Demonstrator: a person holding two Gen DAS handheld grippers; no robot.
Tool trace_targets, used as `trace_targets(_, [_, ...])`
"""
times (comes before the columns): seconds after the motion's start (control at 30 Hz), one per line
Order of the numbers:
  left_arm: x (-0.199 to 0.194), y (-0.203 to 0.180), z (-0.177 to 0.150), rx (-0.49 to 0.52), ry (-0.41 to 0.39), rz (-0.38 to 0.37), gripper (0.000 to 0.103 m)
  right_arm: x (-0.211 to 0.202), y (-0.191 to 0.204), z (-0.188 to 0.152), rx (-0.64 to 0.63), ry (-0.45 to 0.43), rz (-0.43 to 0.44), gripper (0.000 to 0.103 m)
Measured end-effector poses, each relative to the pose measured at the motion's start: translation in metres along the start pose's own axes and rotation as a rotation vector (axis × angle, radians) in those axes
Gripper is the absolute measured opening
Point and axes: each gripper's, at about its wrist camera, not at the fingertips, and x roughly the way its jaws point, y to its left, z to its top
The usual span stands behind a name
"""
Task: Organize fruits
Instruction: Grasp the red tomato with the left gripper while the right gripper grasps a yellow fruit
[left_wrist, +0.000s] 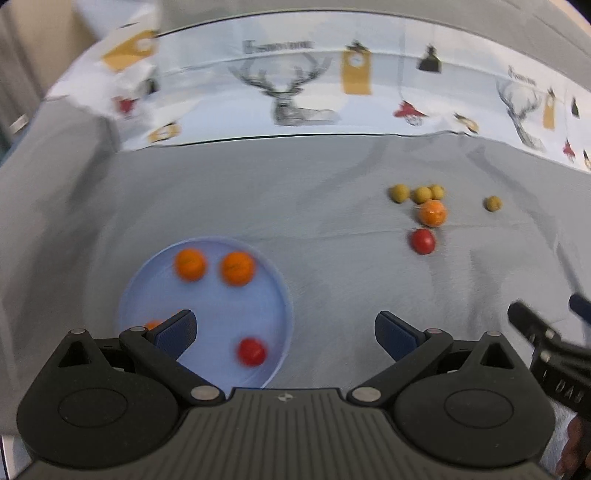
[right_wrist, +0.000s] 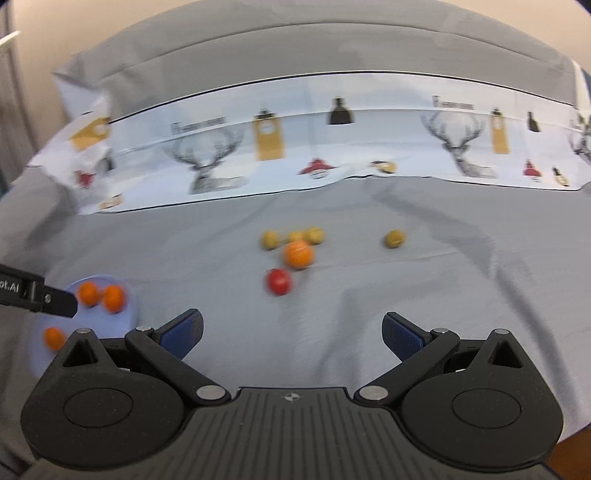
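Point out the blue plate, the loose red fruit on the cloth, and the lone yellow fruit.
blue plate (left_wrist: 207, 295), left wrist view, bare floor.
loose red fruit (right_wrist: 277, 281), right wrist view, centre.
lone yellow fruit (right_wrist: 394, 239), right wrist view, centre.

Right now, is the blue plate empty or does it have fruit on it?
It has fruit. The blue plate holds three oranges and one red fruit.

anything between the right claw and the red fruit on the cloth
Nothing: in the right wrist view only bare grey cloth lies between the open right claw and the red fruit.
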Motion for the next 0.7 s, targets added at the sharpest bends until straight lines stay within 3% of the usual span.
trace_targets(0.2, [0.067,-0.061,0.032,0.114,0.043,-0.073,0.103,0.051,-0.049,0.019,0.039,-0.035,-0.102,0.102])
trace_targets(0.4, [0.135,-0.112,0.056,0.162,0.105,-0.142,0.103,0.126,-0.094,0.035,0.007,-0.041,-0.155,0.102])
trace_targets(0.5, [0.165,-0.128,0.067,0.167,0.159,-0.134,0.103,0.172,-0.114,0.044,0.013,-0.010,-0.151,0.102])
trace_targets(0.63, [0.186,-0.138,0.073,0.170,0.167,-0.127,0.102,0.221,-0.127,0.050,0.030,0.033,-0.134,0.100])
trace_targets(0.67, [0.188,-0.139,0.074,0.166,0.153,-0.140,0.094,0.230,-0.128,0.050,0.032,0.044,-0.132,0.098])
trace_targets(0.7, [0.187,-0.140,0.073,0.162,0.136,-0.158,0.068,0.238,-0.129,0.049,0.036,0.056,-0.126,0.092])
